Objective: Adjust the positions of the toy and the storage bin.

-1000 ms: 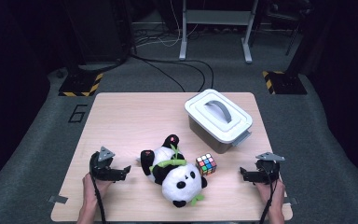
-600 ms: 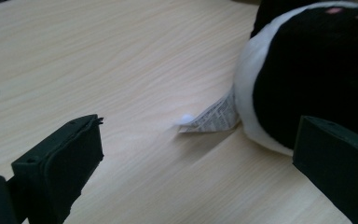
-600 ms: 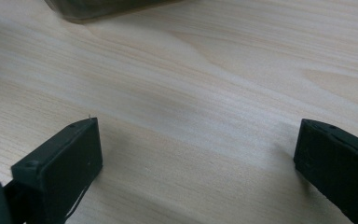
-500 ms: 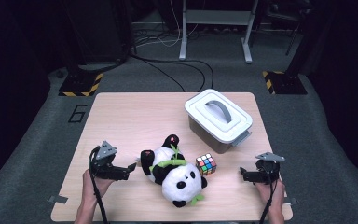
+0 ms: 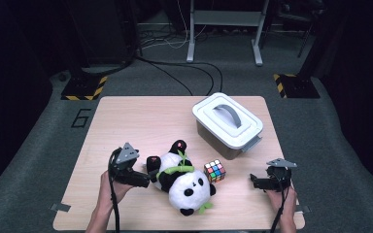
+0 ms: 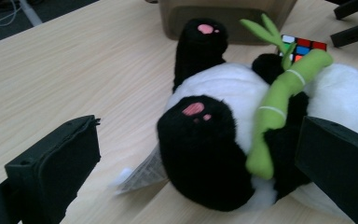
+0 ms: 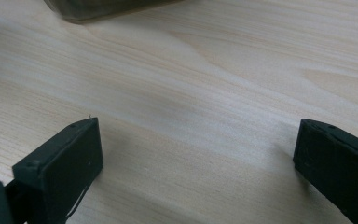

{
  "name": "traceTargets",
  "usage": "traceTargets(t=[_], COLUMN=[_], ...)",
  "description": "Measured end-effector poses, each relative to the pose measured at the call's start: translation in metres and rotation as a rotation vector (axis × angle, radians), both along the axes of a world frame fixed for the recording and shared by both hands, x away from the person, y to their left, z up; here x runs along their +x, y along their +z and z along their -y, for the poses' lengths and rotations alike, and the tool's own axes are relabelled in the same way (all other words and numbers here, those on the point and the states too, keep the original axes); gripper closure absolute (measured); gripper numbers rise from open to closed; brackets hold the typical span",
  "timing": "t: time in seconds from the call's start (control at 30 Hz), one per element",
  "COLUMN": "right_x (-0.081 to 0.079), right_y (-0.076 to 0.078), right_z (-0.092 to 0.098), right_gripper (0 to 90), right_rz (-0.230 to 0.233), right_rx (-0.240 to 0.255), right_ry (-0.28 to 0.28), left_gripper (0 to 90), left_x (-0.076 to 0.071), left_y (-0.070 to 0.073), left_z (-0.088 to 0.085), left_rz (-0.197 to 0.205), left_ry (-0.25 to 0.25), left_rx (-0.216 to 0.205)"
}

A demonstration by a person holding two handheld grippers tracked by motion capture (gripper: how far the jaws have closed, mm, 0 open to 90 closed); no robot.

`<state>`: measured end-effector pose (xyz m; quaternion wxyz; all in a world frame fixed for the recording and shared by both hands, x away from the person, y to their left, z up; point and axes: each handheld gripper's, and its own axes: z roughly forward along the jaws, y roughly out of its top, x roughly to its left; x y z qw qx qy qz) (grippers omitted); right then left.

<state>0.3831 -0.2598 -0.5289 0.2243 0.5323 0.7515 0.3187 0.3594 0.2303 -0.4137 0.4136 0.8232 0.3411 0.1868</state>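
Note:
A plush panda [image 5: 182, 179] lies on its back in the front middle of the wooden table [image 5: 141, 121], a green bamboo stalk [image 6: 279, 100] across its belly. My left gripper [image 5: 144, 178] is open right at the panda's black foot [image 6: 205, 140], which sits between the two jaws without either touching it. A colourful puzzle cube [image 5: 214, 170] rests just right of the panda. My right gripper [image 5: 253, 183] stands open over bare table [image 7: 191, 116] at the front right, nothing between its jaws.
A grey box with a white handled lid [image 5: 228, 124] stands at the back right of the table; its base edge [image 7: 102, 11] lies ahead of the right gripper. A paper tag [image 6: 142, 175] sticks out under the panda's foot. Cables and stand legs lie on the floor beyond.
My left gripper has slid right toward the panda until its jaws flank the foot. The right gripper has stayed put.

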Motion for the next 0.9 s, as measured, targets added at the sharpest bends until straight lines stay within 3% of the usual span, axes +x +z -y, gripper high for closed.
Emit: traceTargets(t=[0.37,0.63,0.8,0.9], right_x=[0.000,0.000,0.000,0.000], right_y=[0.000,0.000,0.000,0.000], right_z=[0.000,0.000,0.000,0.000], right_gripper=[0.6,0.6,0.6,0.6], right_rz=[0.000,0.000,0.000,0.000], right_rx=[0.000,0.000,0.000,0.000], right_ry=[0.000,0.000,0.000,0.000], left_gripper=[0.0,2.1,15.7,28.4], left_x=[0.003,0.005,0.008,0.010], left_y=[0.001,-0.006,-0.010,-0.013], left_z=[0.040,0.066,0.073,0.074], left_rz=[-0.007,-0.027,-0.033,-0.039], left_ry=[-0.090,-0.156,-0.176,-0.176], left_rx=[0.002,0.037,0.055,0.062])
